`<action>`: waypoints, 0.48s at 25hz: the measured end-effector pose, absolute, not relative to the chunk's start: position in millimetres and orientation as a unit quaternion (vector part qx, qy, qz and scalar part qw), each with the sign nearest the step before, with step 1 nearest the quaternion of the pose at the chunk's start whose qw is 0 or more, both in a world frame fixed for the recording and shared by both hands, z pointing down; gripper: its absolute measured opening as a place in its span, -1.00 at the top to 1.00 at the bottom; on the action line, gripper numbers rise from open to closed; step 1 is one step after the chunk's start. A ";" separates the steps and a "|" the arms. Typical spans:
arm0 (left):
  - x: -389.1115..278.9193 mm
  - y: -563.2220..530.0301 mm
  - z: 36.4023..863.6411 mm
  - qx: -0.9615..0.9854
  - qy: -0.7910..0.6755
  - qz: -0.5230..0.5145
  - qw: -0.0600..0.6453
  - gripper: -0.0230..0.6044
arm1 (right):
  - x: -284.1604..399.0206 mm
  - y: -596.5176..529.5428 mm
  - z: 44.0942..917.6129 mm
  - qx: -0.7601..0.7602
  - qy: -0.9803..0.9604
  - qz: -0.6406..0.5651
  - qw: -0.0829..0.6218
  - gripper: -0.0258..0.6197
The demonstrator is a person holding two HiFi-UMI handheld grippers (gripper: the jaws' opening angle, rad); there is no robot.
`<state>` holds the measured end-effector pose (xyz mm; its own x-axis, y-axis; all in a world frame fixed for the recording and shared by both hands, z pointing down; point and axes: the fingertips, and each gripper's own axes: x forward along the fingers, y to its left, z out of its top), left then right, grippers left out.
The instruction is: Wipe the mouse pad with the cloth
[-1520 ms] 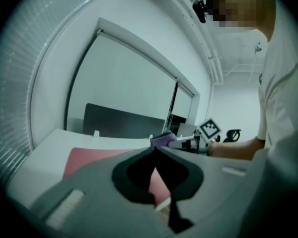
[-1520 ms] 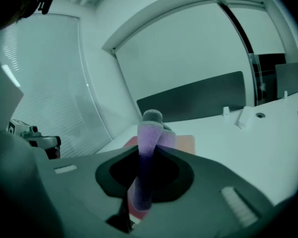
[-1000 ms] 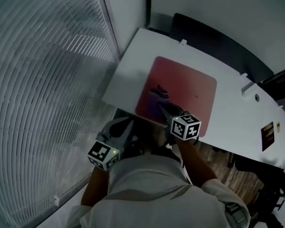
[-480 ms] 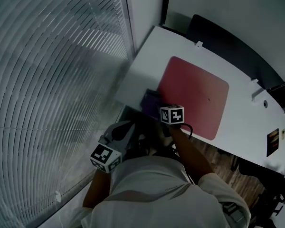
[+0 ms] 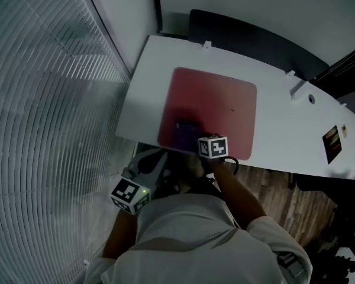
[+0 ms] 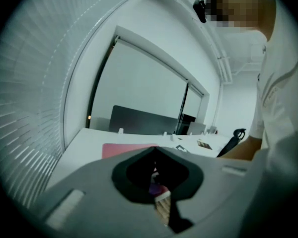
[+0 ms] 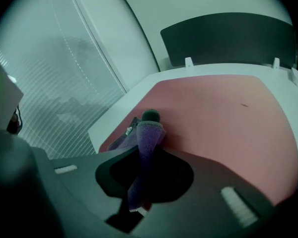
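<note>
The slatted blinds (image 5: pixel 41 99) fill the whole left side of my head view. Next in size is the white bench (image 5: pixel 284 141), which runs from beside them away to the right, with a dark panel (image 5: pixel 248 37) standing along its far edge. The red mouse pad (image 5: pixel 213 105) lies flat on the bench's left part, close to the near edge.

My right tongs (image 5: pixel 195 136) reach over that near edge onto the pad. In the right gripper view, the right tongs (image 7: pixel 141 155) are clamped on a strip of the purple cloth (image 7: pixel 149 133). Its bunched end presses against the pad near the pad's near-left corner. From the head view the cloth (image 5: pixel 184 130) shows as a dark purple patch on the pad's near-left area, just beyond the marker cube.

My left tongs (image 5: pixel 157 155) hang off the bench, below its near edge and close to my body. In the left gripper view, the left tongs (image 6: pixel 155 150) are closed tip to tip and hold nothing.

A small dark card (image 5: pixel 332 144) sits far to the right on the bench, well apart from the pad.
</note>
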<state>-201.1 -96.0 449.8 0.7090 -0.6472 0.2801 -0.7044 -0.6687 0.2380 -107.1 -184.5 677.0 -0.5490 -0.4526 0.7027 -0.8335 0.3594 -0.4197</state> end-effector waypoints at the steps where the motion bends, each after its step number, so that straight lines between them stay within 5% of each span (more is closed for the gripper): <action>1: -190.0 -97.6 449.7 0.914 -0.361 0.088 0.166 0.93 | -93.8 -181.7 675.8 0.416 -0.784 0.394 0.238 0.76; 12: -44.4 -103.8 443.1 0.946 -0.266 0.097 0.155 0.93 | 82.3 -136.9 681.3 0.488 -0.741 0.410 0.211 0.76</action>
